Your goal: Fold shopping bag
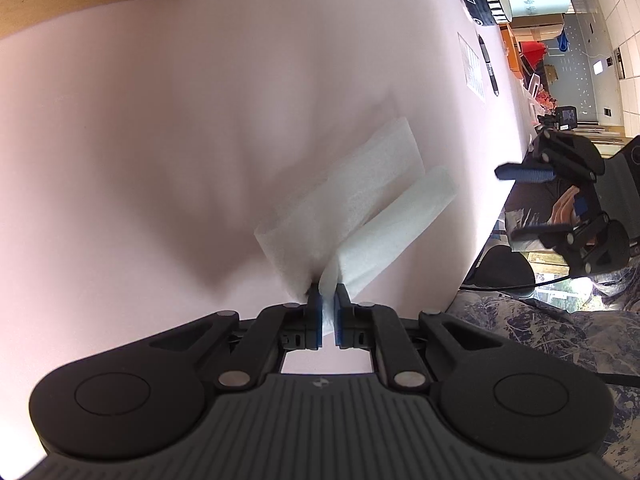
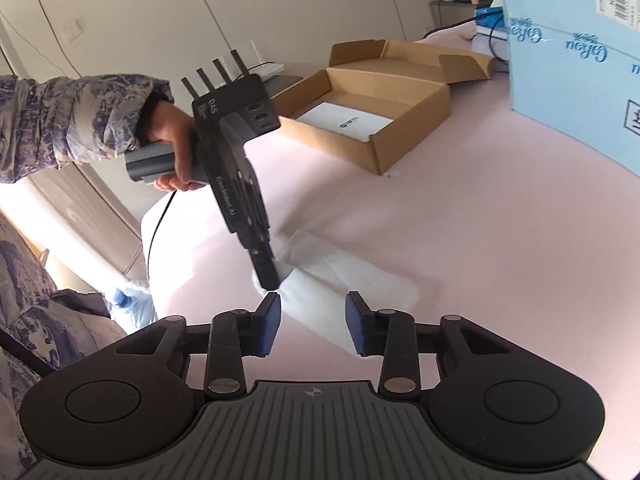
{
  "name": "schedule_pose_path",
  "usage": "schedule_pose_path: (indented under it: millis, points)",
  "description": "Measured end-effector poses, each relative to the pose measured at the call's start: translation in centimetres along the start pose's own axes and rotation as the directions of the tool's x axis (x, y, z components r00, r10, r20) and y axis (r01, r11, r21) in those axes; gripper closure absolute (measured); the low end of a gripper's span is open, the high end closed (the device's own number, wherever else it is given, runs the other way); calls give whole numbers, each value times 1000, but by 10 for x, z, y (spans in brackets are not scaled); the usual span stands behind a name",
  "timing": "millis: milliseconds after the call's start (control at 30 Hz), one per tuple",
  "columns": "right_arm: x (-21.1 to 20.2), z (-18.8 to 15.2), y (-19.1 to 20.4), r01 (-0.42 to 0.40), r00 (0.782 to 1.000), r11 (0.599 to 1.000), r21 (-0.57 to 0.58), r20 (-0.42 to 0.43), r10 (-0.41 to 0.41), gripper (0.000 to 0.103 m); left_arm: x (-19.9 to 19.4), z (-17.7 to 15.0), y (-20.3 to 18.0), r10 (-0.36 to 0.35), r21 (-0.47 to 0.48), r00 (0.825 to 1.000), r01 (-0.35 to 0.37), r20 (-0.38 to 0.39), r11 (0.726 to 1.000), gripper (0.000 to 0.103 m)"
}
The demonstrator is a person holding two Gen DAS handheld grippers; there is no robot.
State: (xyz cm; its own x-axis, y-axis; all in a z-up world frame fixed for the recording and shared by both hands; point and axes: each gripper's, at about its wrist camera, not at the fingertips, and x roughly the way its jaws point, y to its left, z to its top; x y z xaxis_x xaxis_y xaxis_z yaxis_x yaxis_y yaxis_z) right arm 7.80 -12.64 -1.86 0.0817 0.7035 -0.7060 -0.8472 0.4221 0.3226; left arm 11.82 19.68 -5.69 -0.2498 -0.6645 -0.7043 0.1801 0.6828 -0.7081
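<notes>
The shopping bag (image 2: 352,280), white and thin, lies folded into a long narrow strip on the pink table (image 2: 500,208), with one end lifted off the surface. In the left wrist view the bag (image 1: 352,208) shows as two flat layers fanning away from the left gripper (image 1: 329,312), whose blue pads (image 1: 318,316) are pressed together on a pinch of the white material. Seen from the right wrist, the left gripper (image 2: 269,276) points steeply down onto that same end of the bag, held by a hand (image 2: 172,148) in a blue-and-white patterned sleeve (image 2: 68,120). The right gripper (image 2: 313,330) hovers just short of the bag with its jaws spread wide and nothing between them; the lifted end of the strip lies just beyond its blue pads (image 2: 356,332). From the left wrist the right gripper (image 1: 532,204) appears off past the table's edge, apart from the bag, its fingers parted. Beyond the bag, farther across the table, an open cardboard box (image 2: 372,120) holds a white sheet (image 2: 346,122), and a tall light-blue box (image 2: 572,68) stands to the side of it. In the left wrist view a black pen (image 1: 489,66) and a printed paper slip (image 1: 472,68) lie side by side well away from the bag.
</notes>
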Motion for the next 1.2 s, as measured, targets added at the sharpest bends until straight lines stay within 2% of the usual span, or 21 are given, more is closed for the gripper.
schedule_pose_path:
  millis: [200, 433, 600, 667, 700, 767, 800, 833, 900, 967, 1033, 1100, 1167, 1200]
  points:
    - [32, -5, -19, 70, 997, 995, 74, -23, -69, 96, 3, -1, -6, 21, 2, 1000, -21, 18, 1000, 96]
    - [43, -7, -28, 116, 993, 991, 66, -42, -114, 103, 2, -7, -7, 23, -2, 998, -23, 63, 1000, 96]
    - [42, -15, -26, 135, 991, 990, 48, -16, -134, 103, -2, -20, -8, 17, -43, 991, -11, 130, 999, 94]
    - [42, -16, -25, 142, 990, 989, 44, -11, -142, 103, -13, -31, -14, 42, -44, 981, -34, 189, 998, 84]
    - [42, -18, -25, 146, 989, 989, 38, -6, -146, 103, -18, -36, -17, 56, -48, 974, -47, 221, 998, 84]
    - [42, -19, -24, 150, 989, 988, 35, 1, -150, 103, -37, -52, -26, 63, -50, 943, -49, 328, 998, 84]
    - [42, -20, -23, 153, 988, 988, 35, 5, -154, 103, -46, -61, -32, 62, -44, 920, -49, 388, 998, 84]
    - [42, -21, -23, 156, 988, 987, 36, 10, -157, 103, -56, -72, -43, 66, -28, 881, -60, 468, 998, 84]
    - [41, -23, -22, 164, 986, 986, 34, 20, -165, 103, -61, -87, -65, 69, 8, 821, -89, 567, 996, 84]
    - [41, -25, -20, 172, 985, 985, 29, 24, -172, 103, -42, -100, -91, 81, 43, 758, -142, 648, 989, 84]
    - [42, -24, -18, 179, 983, 984, 22, 24, -179, 103, -16, -105, -102, 96, 53, 739, -176, 667, 983, 84]
    - [42, -23, -18, 181, 983, 983, 17, 18, -181, 103, 15, -104, -107, 128, 36, 733, -204, 668, 978, 84]
    - [42, -23, -18, 180, 983, 983, 15, 16, -181, 103, 37, -99, -105, 154, -13, 733, -195, 663, 981, 84]
    - [42, -23, -19, 180, 984, 983, 27, 15, -180, 103, 43, -98, -102, 162, -40, 725, -183, 669, 982, 84]
